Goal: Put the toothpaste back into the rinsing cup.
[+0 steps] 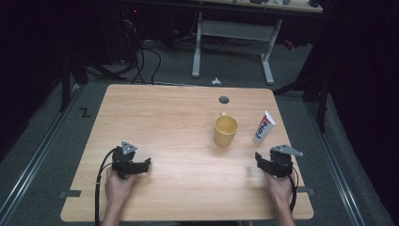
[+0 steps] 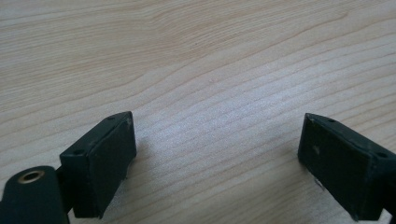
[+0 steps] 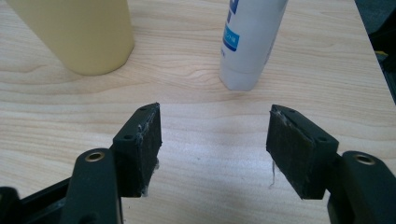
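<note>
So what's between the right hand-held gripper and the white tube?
Nothing: the right gripper view shows bare table between the open right hand-held gripper and the standing white tube.

A light wooden table (image 1: 179, 127) carries an upright yellow mug (image 1: 225, 130) and a white tube (image 1: 264, 127) beside it.

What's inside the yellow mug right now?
The yellow mug looks empty from the high view: bare yellow inner wall shows. Its near wall covers part of the bottom, so that bit goes unseen.

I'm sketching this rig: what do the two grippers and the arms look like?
Both the left gripper and the right gripper are black with two blocky jaws and brass-ringed holes. Each carries a grey three-cornered plate and trails a black cable. The forearms are bare, without sleeves.
</note>
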